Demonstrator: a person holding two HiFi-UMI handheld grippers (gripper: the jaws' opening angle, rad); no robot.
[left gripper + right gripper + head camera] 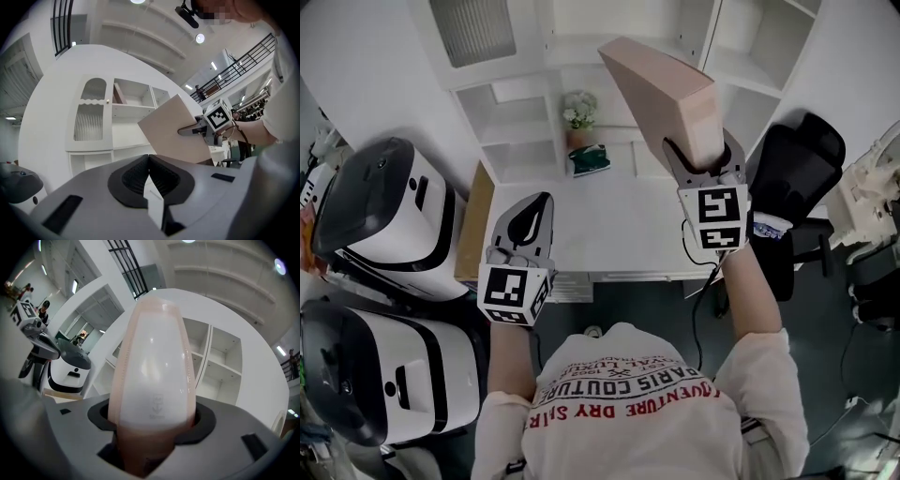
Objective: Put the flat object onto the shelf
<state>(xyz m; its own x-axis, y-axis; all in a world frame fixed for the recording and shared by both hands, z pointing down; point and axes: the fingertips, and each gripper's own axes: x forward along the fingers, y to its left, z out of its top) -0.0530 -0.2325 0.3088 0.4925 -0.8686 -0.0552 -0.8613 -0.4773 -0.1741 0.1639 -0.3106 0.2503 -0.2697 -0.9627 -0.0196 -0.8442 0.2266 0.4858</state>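
Note:
A flat pinkish-tan box with a white narrow edge stands up out of my right gripper, which is shut on its lower end. It is raised in front of the white shelf unit. In the left gripper view the same box shows as a tilted tan panel held by the right gripper. My left gripper hangs lower left over the white desk, jaws together with nothing between them.
A small flower pot and a green item sit at the desk's back. Two white-and-black machines stand at left beside a wooden board. A black chair is at right.

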